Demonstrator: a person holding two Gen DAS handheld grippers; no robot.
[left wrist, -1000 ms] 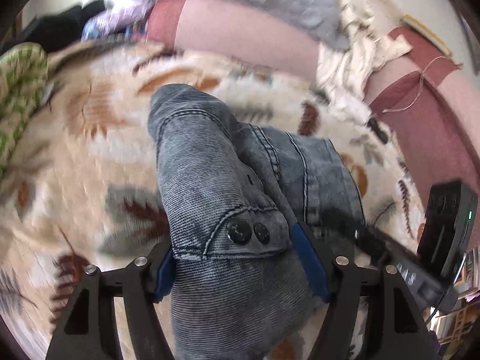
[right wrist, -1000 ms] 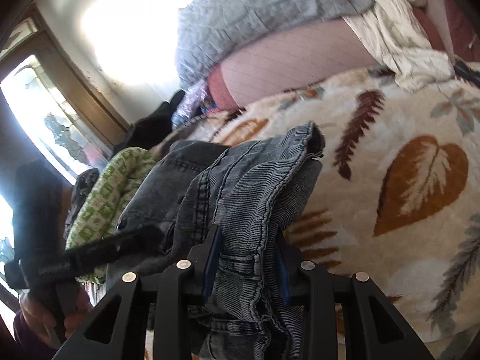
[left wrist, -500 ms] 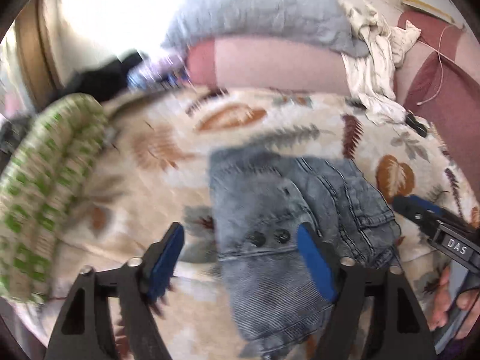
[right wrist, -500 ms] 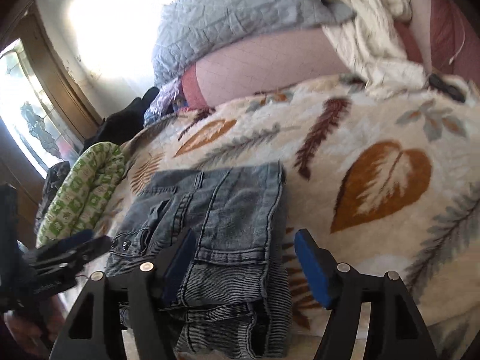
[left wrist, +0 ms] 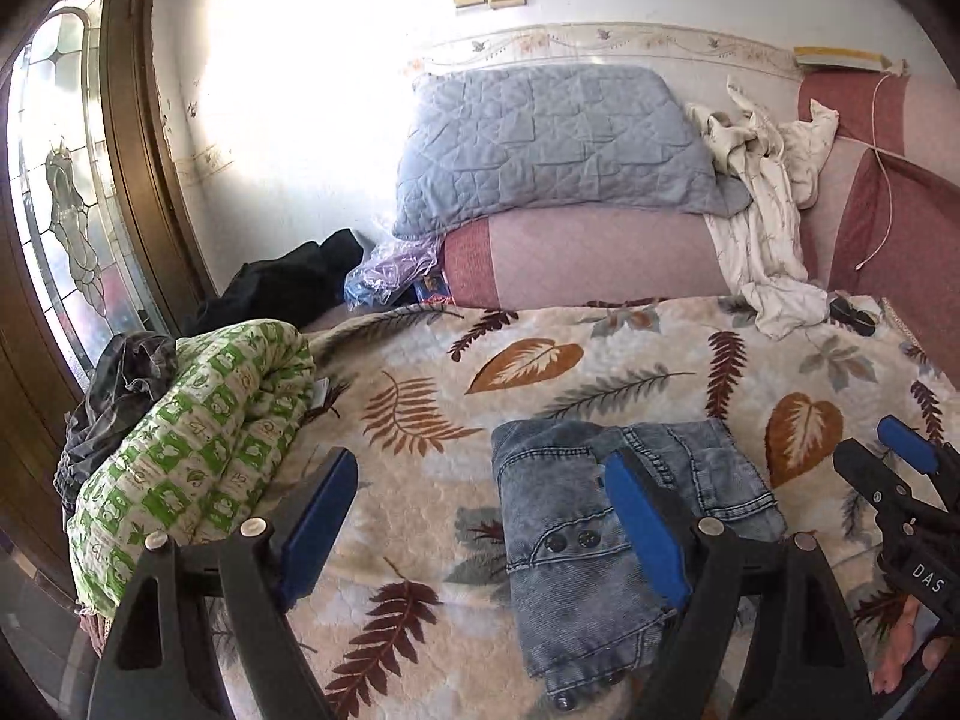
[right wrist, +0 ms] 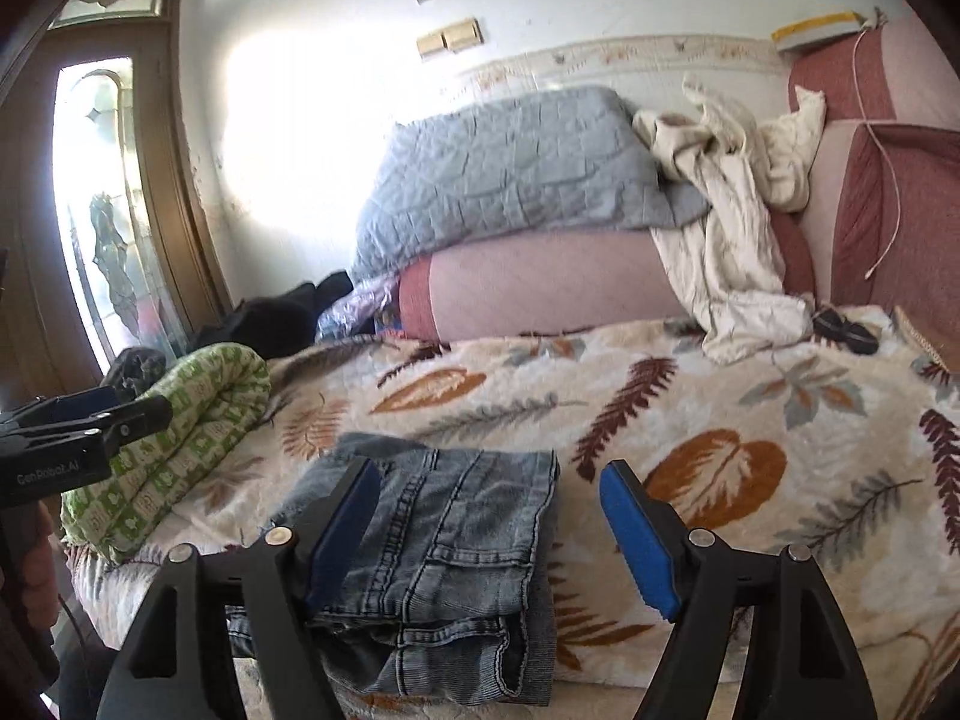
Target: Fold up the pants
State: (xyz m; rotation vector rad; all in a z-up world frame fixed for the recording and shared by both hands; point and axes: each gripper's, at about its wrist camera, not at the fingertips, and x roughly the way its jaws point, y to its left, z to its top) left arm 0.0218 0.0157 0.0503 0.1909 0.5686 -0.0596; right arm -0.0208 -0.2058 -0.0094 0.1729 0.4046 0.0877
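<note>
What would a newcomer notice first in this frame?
The folded jeans lying near the front edge of a leaf-print blanket. Both claws hang open over them, the left claw and the right claw, the right's jaws opening with nothing gripped. Behind, a blue quilted pillow sits on a pink bolster.

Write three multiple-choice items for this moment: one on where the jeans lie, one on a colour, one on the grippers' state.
1. The folded jeans lie on:
A. the leaf-print blanket
B. the floor
C. the blue-grey pillow

2. The rolled bedding beside the jeans is:
A. red
B. green and white
C. black

3. The left gripper and right gripper are:
A. clamped on denim
B. open, holding nothing
C. out of view

Key: 1 A, blanket all around them; 2 B, green printed squares; 3 B, pads apart, right jaws opening, jeans lie free.
</note>
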